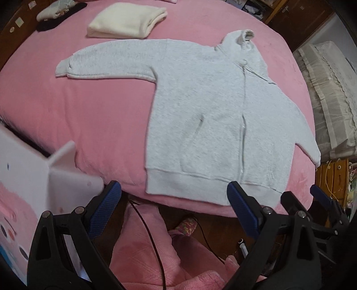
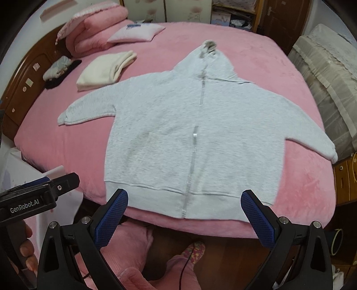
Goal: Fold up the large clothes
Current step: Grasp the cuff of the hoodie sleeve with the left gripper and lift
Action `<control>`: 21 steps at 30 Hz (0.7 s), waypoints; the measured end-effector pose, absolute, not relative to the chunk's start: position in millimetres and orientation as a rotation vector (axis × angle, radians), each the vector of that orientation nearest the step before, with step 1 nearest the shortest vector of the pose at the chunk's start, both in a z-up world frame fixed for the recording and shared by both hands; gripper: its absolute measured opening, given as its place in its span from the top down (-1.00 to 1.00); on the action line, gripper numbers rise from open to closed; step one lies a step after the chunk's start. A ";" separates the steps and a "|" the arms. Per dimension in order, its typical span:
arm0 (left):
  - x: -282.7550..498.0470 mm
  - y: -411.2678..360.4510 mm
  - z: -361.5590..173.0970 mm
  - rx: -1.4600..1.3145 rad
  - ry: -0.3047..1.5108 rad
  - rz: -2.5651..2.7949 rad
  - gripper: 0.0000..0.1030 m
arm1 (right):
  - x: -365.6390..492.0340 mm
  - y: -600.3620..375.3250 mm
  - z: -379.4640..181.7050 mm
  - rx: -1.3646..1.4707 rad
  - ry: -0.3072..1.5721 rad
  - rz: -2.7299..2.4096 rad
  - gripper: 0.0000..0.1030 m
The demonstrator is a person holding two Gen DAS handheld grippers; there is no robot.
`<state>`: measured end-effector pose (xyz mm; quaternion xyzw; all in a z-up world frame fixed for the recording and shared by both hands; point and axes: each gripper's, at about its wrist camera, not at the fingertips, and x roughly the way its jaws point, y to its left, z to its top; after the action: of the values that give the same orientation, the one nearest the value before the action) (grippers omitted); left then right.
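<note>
A light grey zip hoodie (image 1: 212, 116) (image 2: 191, 133) lies flat and face up on the pink bed, sleeves spread out to both sides, hood pointing away, hem at the near edge. My left gripper (image 1: 174, 196) hangs open just off the bed's near edge, in front of the hem's left part, holding nothing. My right gripper (image 2: 184, 204) is open too, its blue pads either side of the zip's bottom end, just short of the hem. In the left wrist view the right gripper (image 1: 312, 200) shows at lower right.
A folded cream garment (image 1: 127, 21) (image 2: 104, 71) lies at the far left of the pink bedspread (image 1: 78, 111) (image 2: 279, 67). Dark and patterned clothes (image 2: 60, 69) sit beside the wooden headboard. Pink pillows (image 2: 96, 29) are at the back. A white box (image 1: 20, 178) stands at left, a beige covered piece (image 2: 330, 84) at right. My legs in pink trousers (image 2: 133, 249) are below.
</note>
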<state>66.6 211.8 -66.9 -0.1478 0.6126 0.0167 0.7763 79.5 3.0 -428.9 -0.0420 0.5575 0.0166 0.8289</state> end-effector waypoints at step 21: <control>259.3 608.0 -266.7 -1.110 1.250 0.628 -0.76 | 290.8 334.8 -531.2 -0.161 1.327 0.151 -0.99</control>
<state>259.3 608.0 -266.7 -0.4840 0.5453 0.2740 0.6271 290.8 334.8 -531.2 -0.0745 0.6146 0.0699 0.7822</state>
